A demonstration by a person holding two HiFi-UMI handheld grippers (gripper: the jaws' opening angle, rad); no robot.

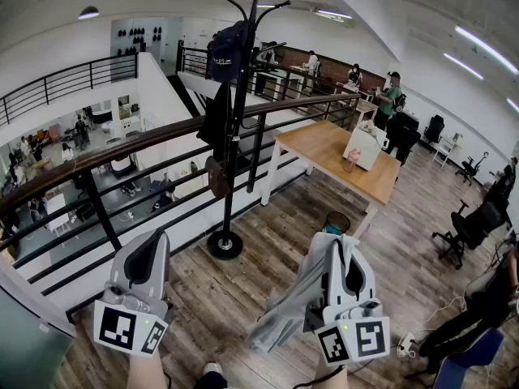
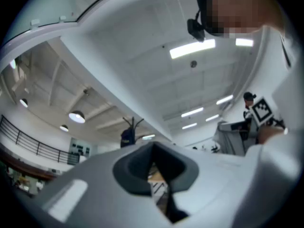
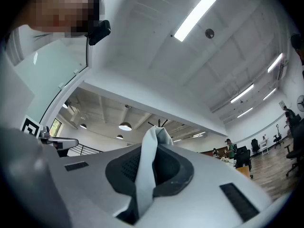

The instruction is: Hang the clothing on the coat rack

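A black coat rack stands by the railing, with dark clothes, a navy item at its top and a brown bag hanging on it. My right gripper is low and to the right of the rack's base, shut on a light grey garment that droops to its left. In the right gripper view the grey cloth runs up between the jaws of the right gripper, with the rack's top beyond. My left gripper is shut and holds nothing; the rack shows far off.
A dark handrail runs across behind the rack, over a drop to a lower floor. A wooden table stands right of the rack, with a round stool near it. Office chairs and people are at far right.
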